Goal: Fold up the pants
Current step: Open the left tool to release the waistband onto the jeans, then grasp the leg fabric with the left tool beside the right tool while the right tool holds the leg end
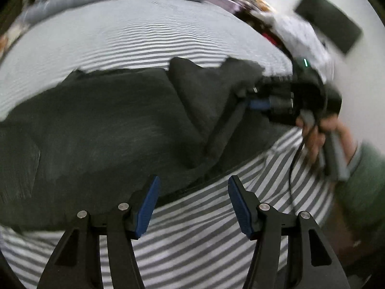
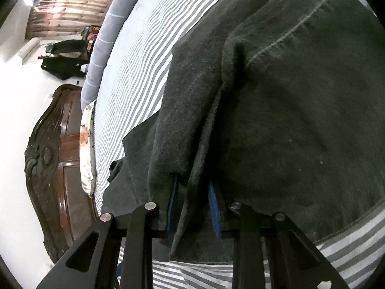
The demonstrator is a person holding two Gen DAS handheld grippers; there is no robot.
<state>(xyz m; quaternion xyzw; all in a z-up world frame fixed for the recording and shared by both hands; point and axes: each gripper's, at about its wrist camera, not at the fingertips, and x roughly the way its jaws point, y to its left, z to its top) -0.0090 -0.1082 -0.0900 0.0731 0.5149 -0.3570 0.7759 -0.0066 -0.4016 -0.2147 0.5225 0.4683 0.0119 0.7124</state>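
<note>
Pants: we see the dark pants (image 1: 101,125) spread across the striped bedsheet (image 1: 144,36), one part doubled over near our right gripper (image 2: 192,207)
Right gripper: its blue pads are clamped on a bunched fold of the pants fabric
Left gripper (image 1: 192,204): jaws apart, nothing between them, hovering over the sheet just beside the pants' near edge
Done: we judge one fold is under way
Left: we think the cloth must be laid flat, then folded again into a compact stack
</note>
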